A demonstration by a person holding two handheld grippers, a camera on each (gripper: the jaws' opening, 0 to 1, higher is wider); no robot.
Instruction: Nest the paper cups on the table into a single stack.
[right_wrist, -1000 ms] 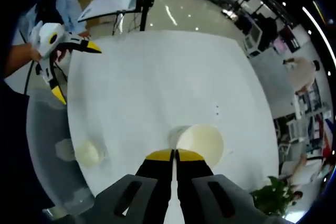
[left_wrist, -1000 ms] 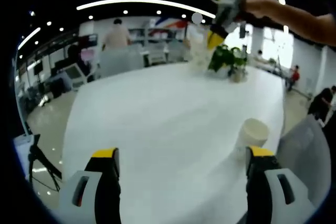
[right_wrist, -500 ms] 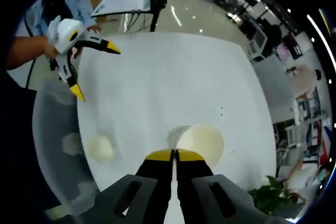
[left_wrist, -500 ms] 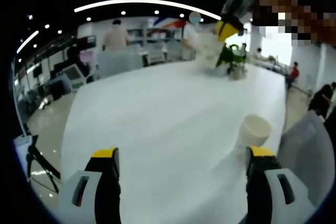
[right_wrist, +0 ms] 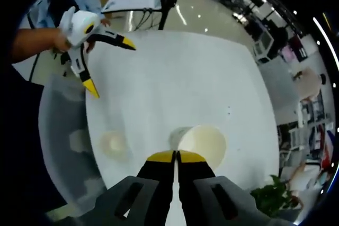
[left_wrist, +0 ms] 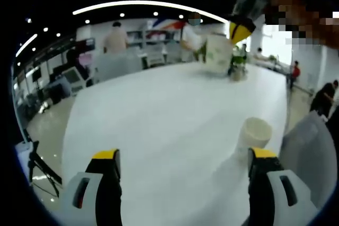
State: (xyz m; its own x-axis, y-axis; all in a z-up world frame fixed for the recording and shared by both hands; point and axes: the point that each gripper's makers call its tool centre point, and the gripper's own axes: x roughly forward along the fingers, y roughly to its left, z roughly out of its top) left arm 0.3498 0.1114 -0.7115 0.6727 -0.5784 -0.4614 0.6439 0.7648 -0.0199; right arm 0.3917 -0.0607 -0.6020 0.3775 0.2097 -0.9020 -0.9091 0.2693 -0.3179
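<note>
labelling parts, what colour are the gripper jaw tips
Yellow, on black jaws; clearest on the right gripper in the right gripper view.

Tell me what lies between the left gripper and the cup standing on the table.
Nothing: in the right gripper view, bare white table separates the open left gripper from the cup. The right gripper holds a second cup.

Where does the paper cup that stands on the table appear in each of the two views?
Left gripper view: the standing cup is at lower right, just above the left gripper's right jaw.
Right gripper view: the same cup is at lower left, seen from above, near the table edge.
Shared landmark: the held cup in the right gripper.
</note>
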